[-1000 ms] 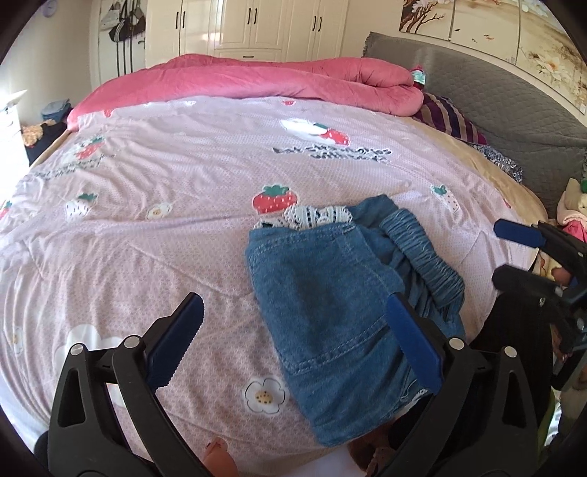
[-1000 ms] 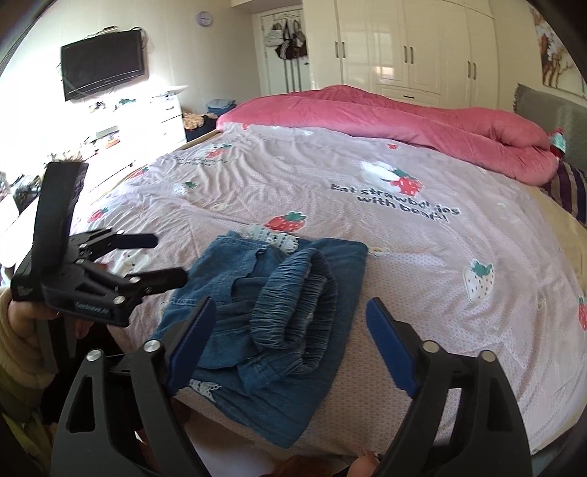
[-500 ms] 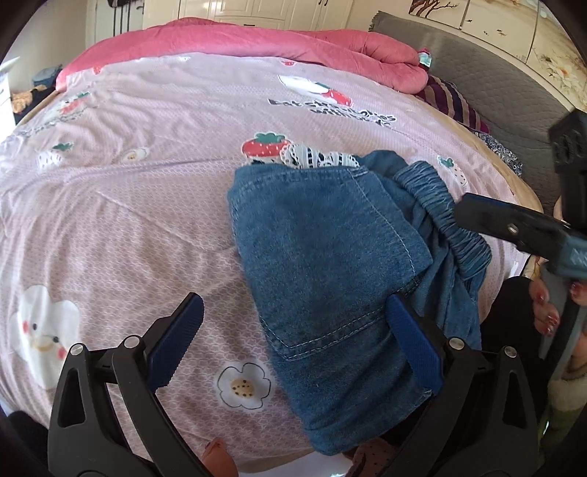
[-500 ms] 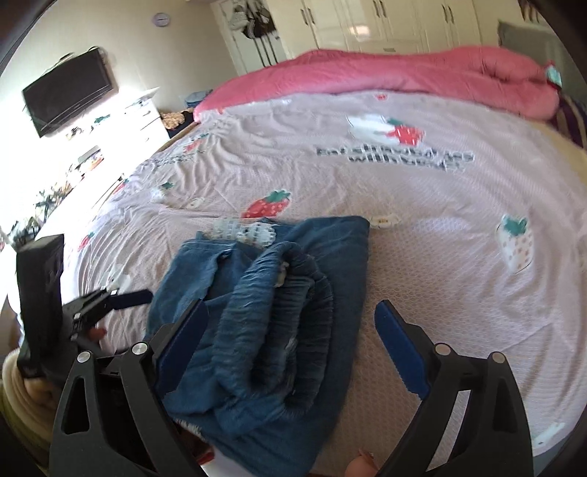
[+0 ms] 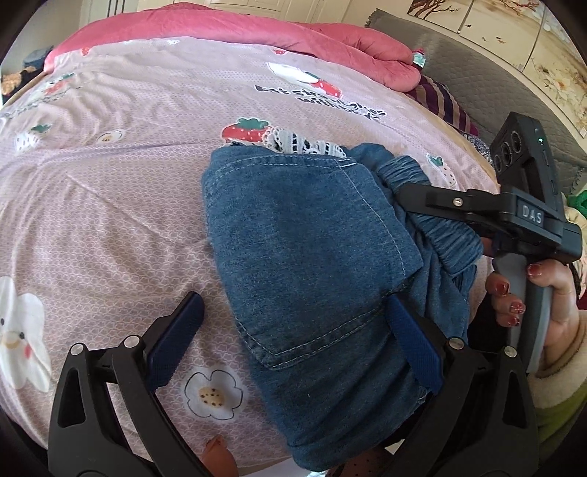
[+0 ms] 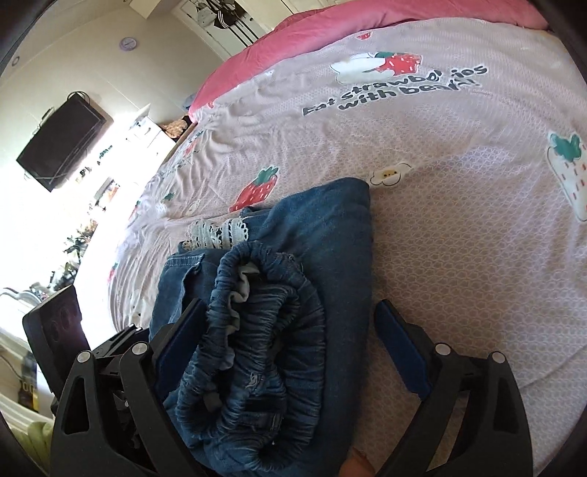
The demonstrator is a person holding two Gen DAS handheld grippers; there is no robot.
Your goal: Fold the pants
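The blue denim pants (image 5: 304, 257) lie folded in a thick bundle near the bed's front edge, with white lace trim (image 5: 304, 141) at the far end. My left gripper (image 5: 293, 341) is open low over the near left part of the bundle, its right pad above the denim. My right gripper (image 6: 290, 345) is open and closing, straddling the bunched elastic waistband (image 6: 264, 323). Its left pad is at the waistband's edge and its right pad is apart over the sheet. In the left wrist view a finger (image 5: 440, 200) of the right gripper lies across the waistband, held by a hand (image 5: 521, 293).
The pants rest on a pink strawberry-print sheet (image 5: 110, 205). A pink duvet (image 5: 238, 33) is piled along the far side. A striped pillow (image 5: 444, 102) and grey headboard (image 5: 488, 73) stand at the right. A wall TV (image 6: 62, 143) and a cluttered dresser are at the left.
Both grippers have come down closer to the pants. The right gripper has rolled and moved in, so the waistband now sits between its fingers. The pants have not moved.
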